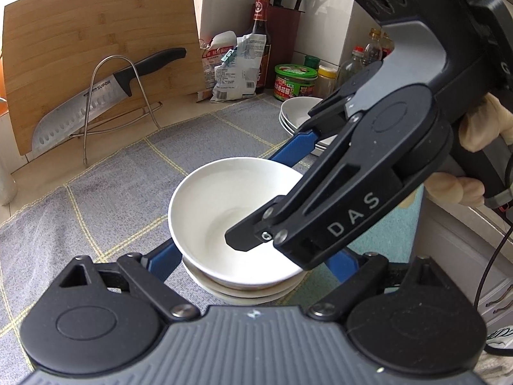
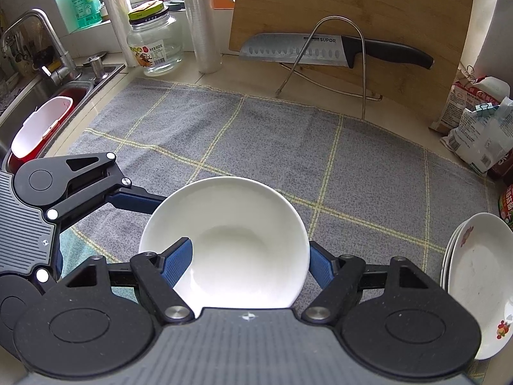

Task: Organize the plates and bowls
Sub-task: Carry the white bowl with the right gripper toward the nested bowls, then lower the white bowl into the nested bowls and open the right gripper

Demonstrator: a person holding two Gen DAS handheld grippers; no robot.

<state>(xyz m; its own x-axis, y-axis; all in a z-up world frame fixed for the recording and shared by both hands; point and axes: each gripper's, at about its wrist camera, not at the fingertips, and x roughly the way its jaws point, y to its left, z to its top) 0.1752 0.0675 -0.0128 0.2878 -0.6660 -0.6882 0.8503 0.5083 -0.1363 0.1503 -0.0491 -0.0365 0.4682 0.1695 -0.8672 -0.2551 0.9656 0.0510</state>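
A white bowl (image 1: 221, 205) sits on top of a small stack of white bowls (image 1: 243, 292) on the grey checked cloth (image 1: 96, 199). My left gripper (image 1: 256, 256) is open, its blue fingers (image 1: 165, 258) on either side of the stack's lower bowls. My right gripper (image 2: 250, 256) is open and straddles the top bowl (image 2: 231, 240): one blue finger (image 2: 178, 263) lies inside it, the other outside the rim. The right gripper (image 1: 275, 192) reaches over the bowl in the left wrist view. A stack of flowered plates (image 2: 477, 285) stands to the right.
A bamboo cutting board (image 1: 96, 51) with a knife (image 1: 96, 102) on a wire rack leans at the back. Jars, bottles and bags (image 1: 237, 64) crowd the back right corner. A sink (image 2: 35, 102) with a red and white tub lies at the left.
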